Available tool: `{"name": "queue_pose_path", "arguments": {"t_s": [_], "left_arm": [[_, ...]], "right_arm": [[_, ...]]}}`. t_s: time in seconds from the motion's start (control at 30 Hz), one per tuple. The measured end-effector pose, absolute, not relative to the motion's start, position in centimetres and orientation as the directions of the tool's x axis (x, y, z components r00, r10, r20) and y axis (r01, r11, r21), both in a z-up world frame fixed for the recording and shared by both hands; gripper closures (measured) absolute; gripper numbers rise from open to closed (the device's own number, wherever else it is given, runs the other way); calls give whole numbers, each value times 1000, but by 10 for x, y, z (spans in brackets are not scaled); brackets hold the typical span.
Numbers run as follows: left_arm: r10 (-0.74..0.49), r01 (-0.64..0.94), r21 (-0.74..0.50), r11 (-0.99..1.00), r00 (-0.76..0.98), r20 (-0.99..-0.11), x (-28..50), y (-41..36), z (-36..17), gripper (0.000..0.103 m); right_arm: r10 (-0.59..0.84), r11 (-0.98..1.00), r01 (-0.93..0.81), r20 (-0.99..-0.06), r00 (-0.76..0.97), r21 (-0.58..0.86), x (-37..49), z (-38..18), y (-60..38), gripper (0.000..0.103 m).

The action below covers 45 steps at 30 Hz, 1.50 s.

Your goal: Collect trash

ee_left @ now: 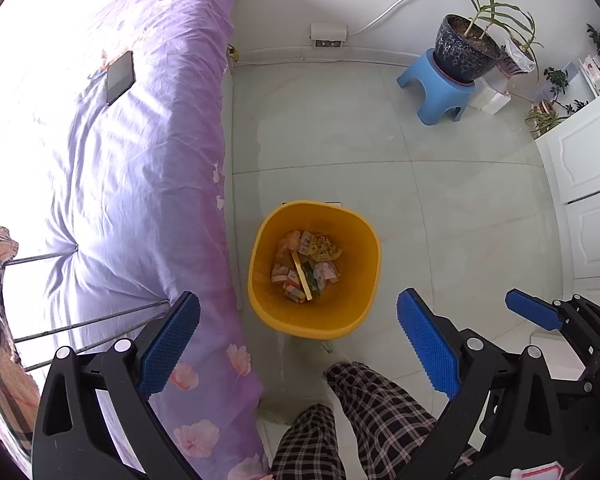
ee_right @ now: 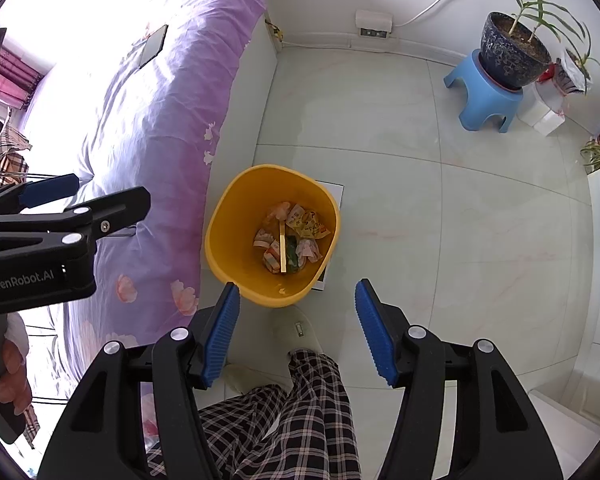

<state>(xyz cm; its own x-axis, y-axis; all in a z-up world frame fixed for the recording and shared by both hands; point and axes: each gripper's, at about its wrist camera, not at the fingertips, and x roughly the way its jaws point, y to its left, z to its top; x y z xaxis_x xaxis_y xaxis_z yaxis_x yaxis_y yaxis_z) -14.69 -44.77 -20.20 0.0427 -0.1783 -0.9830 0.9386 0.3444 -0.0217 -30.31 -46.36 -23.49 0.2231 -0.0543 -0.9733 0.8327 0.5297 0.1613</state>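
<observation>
A yellow bin (ee_left: pixel 268 312) stands on the tiled floor beside the bed, with several crumpled wrappers and a yellow strip (ee_left: pixel 306 266) at its bottom. Above it and nearer to me, my left gripper (ee_left: pixel 300 344) hangs open and pointing down, nothing between its blue pads. One pad of the right gripper (ee_left: pixel 534 314) shows at the right edge. In the right wrist view the same bin (ee_right: pixel 232 220) and its trash (ee_right: pixel 290 240) lie just ahead of my right gripper (ee_right: pixel 298 332), which is open and empty. The left gripper's fingers (ee_right: pixel 112 208) reach in from the left.
A bed with a purple flowered sheet (ee_left: pixel 140 160) fills the left, a dark phone (ee_left: pixel 120 78) lying on it. A potted plant on a blue stool (ee_left: pixel 440 88) stands far right, by a white cabinet (ee_left: pixel 580 168). A person's plaid trouser legs (ee_right: pixel 300 408) are below the grippers.
</observation>
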Motion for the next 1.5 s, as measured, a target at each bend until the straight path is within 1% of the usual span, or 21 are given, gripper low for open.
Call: {"name": "queue_pose_path", "arguments": {"t_s": [1.5], "left_arm": [[-170, 940, -20, 340, 40, -985, -149, -440, -200, 5]], "right_arm": [[-73, 524, 836, -970, 233, 162, -303, -231, -463, 41]]}}
